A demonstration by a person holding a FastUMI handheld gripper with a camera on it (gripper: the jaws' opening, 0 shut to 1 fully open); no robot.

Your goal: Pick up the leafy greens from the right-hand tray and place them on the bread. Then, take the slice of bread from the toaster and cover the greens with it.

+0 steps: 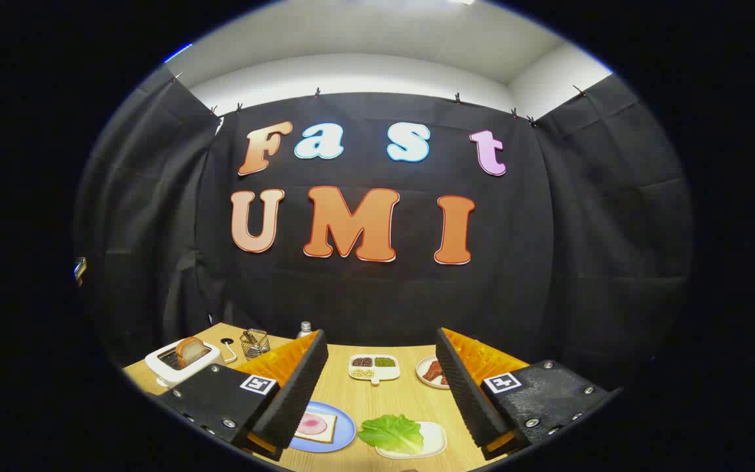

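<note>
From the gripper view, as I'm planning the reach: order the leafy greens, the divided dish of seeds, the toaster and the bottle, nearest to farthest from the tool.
The tool is open.
1. Leafy greens: on the white tray, low between the fingers.
2. Divided dish: farther ahead, mid-table.
3. Toaster: beyond the left finger, bread slice in it.
4. Bottle: at the table's back edge.

The gripper [381, 393] shows at the lower part of the frame as two broad fingers [295, 387] set wide apart. Each has a black ribbed inner pad, an orange ridged back and a black textured mounting plate. Every plate carries silver screws and a small square black-and-white marker [259, 384].
</note>
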